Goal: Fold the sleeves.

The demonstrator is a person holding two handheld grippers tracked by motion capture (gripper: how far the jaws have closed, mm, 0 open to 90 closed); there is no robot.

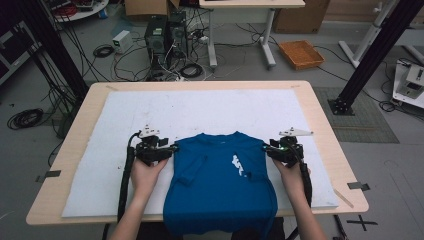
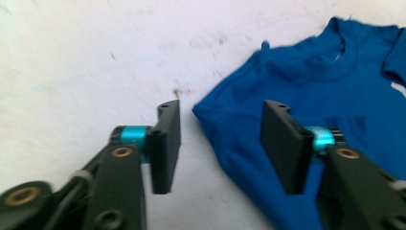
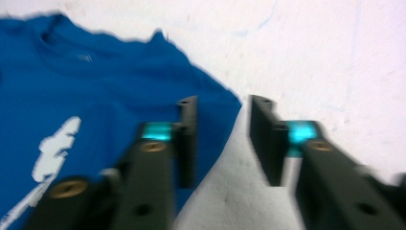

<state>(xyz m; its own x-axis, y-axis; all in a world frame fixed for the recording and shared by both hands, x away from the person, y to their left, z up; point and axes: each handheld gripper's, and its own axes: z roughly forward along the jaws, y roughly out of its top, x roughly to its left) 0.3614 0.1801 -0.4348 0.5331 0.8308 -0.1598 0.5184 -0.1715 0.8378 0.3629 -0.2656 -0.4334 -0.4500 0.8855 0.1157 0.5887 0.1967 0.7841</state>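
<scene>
A blue T-shirt point(image 1: 220, 185) lay face up on the white pad point(image 1: 90, 165) covering the wooden table point(image 1: 320, 120), its collar far and its hem hanging over the near edge. My left gripper point(image 1: 172, 149) sat at its left shoulder, jaws apart astride the shoulder's corner. My right gripper point(image 1: 266, 149) sat at its right shoulder, jaws likewise apart, clamping nothing.

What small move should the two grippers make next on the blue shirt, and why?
Probably shut both on the shirt. The left gripper and right gripper are open, each straddling a folded side edge by the shoulders, so a pinch would secure it.
</scene>
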